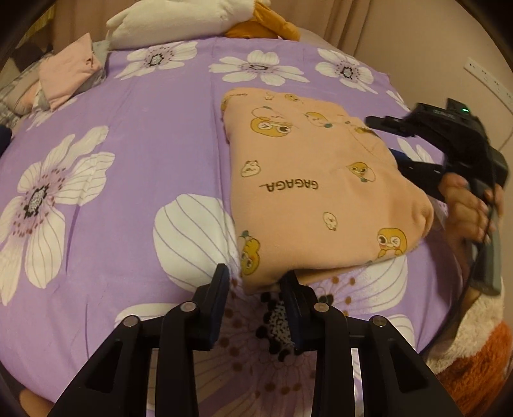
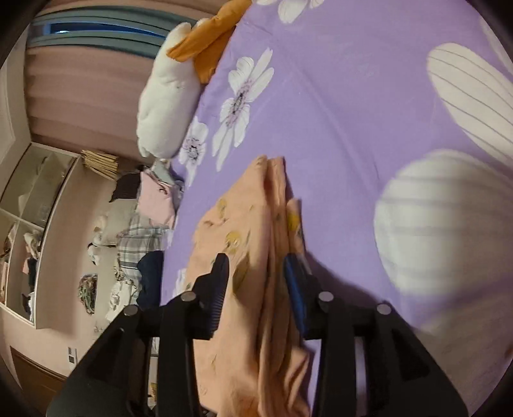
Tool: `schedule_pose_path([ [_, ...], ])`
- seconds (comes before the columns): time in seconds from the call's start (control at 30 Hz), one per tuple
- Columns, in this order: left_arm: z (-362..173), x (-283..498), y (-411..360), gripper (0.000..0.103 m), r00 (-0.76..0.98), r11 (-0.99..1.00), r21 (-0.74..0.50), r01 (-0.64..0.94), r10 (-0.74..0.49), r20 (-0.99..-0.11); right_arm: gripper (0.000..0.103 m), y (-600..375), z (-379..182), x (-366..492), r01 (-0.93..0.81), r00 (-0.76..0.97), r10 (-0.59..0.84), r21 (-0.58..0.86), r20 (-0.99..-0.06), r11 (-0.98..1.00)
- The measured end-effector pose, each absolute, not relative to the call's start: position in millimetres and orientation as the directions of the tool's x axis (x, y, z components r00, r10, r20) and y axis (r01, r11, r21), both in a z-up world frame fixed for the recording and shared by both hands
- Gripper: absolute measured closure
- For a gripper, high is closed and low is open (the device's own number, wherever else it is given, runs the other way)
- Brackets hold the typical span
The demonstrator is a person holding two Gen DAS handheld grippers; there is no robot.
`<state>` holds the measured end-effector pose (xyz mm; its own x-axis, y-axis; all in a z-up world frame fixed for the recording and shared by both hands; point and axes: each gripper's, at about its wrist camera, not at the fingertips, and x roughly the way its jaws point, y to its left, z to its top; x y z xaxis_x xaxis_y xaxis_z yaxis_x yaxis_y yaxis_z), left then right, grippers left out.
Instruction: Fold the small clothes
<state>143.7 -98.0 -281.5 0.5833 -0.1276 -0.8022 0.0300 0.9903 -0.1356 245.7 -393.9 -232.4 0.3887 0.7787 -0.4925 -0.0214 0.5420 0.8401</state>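
A peach garment [image 1: 314,179] printed with yellow cartoon figures lies folded into a rough rectangle on the purple flowered bedsheet [image 1: 128,144]. My left gripper [image 1: 255,280] is at its near corner, jaws apart, with the corner's edge lying between the fingertips and bedsheet showing through the gap. A hand holds my right gripper [image 1: 384,141] at the garment's right edge. In the right wrist view that gripper [image 2: 258,268] straddles the layered fold of the garment [image 2: 256,224] with its jaws standing apart, and the pads do not look pressed on the cloth.
A white and orange plush toy [image 1: 179,22] lies at the far edge of the bed. Folded pink clothes [image 1: 67,73] sit at the far left. A fuzzy orange and white item [image 1: 474,359] is at the near right. Beyond the bed are shelves [image 2: 32,224] and piled clothes.
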Motion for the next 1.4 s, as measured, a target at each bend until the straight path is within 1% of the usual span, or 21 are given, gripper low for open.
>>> schedule_pose_path([
  [0.07,-283,144,-98,0.070,0.580,0.989,-0.148,0.019,-0.131,-0.804,0.059,-395,-225,229,-0.062,0.354,0.815,0.858,-0.459,0.511],
  [0.13,-283,144,-100,0.070,0.582,0.991,-0.135,0.017,-0.119,-0.805,0.058,-395,-223,214,-0.082,0.327,0.838,0.871,-0.436,0.485],
  [0.17,-283,144,-102,0.070,0.586,0.993,-0.119,0.023,-0.110,-0.803,0.057,-395,-223,205,-0.099,0.321,0.842,0.869,-0.434,0.486],
  [0.27,-284,145,-103,0.070,0.593,0.993,-0.116,0.017,-0.103,-0.798,0.056,-389,-230,181,-0.109,0.305,0.820,0.838,-0.485,0.535],
  [0.37,-282,143,-95,0.070,0.605,0.987,-0.161,-0.018,-0.118,-0.788,0.056,-386,-232,166,-0.157,0.277,0.839,0.839,-0.469,0.521],
  [0.4,-282,142,-95,0.075,0.610,0.988,-0.156,-0.018,-0.113,-0.784,0.056,-386,-231,164,-0.161,0.289,0.834,0.835,-0.470,0.526],
  [0.43,-282,141,-95,0.077,0.620,0.990,-0.140,-0.025,-0.094,-0.779,0.059,-386,-229,160,-0.169,0.310,0.828,0.830,-0.467,0.532],
  [0.5,-282,141,-95,0.081,0.629,0.992,-0.119,-0.034,-0.071,-0.774,0.080,-378,-227,156,-0.205,0.343,0.810,0.803,-0.476,0.559],
  [0.57,-279,140,-96,0.085,0.638,0.994,-0.098,-0.045,-0.046,-0.768,0.084,-376,-225,154,-0.198,0.380,0.775,0.774,-0.505,0.601],
  [0.63,-276,139,-94,0.085,0.639,0.995,-0.071,-0.068,-0.012,-0.769,0.086,-384,-221,155,-0.220,0.390,0.802,0.800,-0.453,0.558],
  [0.73,-272,132,-92,0.085,0.645,0.996,-0.078,-0.044,-0.031,-0.764,0.088,-399,-220,155,-0.208,0.417,0.809,0.822,-0.415,0.529],
  [0.77,-272,129,-92,0.085,0.652,0.998,-0.057,-0.039,-0.018,-0.758,0.088,-403,-220,153,-0.211,0.430,0.798,0.812,-0.422,0.544],
  [0.83,-275,126,-93,0.085,0.646,1.000,-0.019,-0.018,-0.002,-0.764,0.089,-406,-225,148,-0.193,0.444,0.762,0.780,-0.472,0.596],
  [0.93,-282,123,-89,0.085,0.618,1.000,0.005,-0.025,0.019,-0.786,0.088,-403,-238,154,-0.159,0.408,0.747,0.765,-0.525,0.625],
  [0.97,-282,122,-87,0.085,0.608,0.999,0.009,-0.037,0.029,-0.793,0.085,-406,-238,155,-0.148,0.400,0.755,0.777,-0.519,0.612],
  [1.03,-271,117,-80,0.085,0.607,0.998,0.019,-0.056,0.049,-0.794,0.085,-415,-230,152,-0.147,0.422,0.756,0.785,-0.500,0.602],
  [1.13,-234,104,-72,0.085,0.708,0.999,-0.040,-0.020,-0.014,-0.706,0.085,-428,-194,135,-0.200,0.546,0.693,0.730,-0.470,0.653],
  [1.2,-214,110,-72,0.085,0.762,0.994,-0.091,0.052,-0.099,-0.640,0.085,-423,-173,131,-0.249,0.574,0.686,0.703,-0.446,0.666],
  [1.27,-214,126,-77,0.085,0.753,0.991,-0.109,0.073,-0.127,-0.646,0.085,-403,-165,135,-0.281,0.553,0.699,0.688,-0.453,0.669],
  [1.33,-231,146,-88,0.085,0.705,0.985,-0.145,0.098,-0.172,-0.688,0.085,-378,-173,139,-0.313,0.499,0.717,0.670,-0.487,0.673],
  [1.4,-263,161,-98,0.085,0.618,0.974,-0.189,0.126,-0.226,-0.753,0.088,-348,-194,141,-0.320,0.428,0.666,0.587,-0.611,0.744],
])
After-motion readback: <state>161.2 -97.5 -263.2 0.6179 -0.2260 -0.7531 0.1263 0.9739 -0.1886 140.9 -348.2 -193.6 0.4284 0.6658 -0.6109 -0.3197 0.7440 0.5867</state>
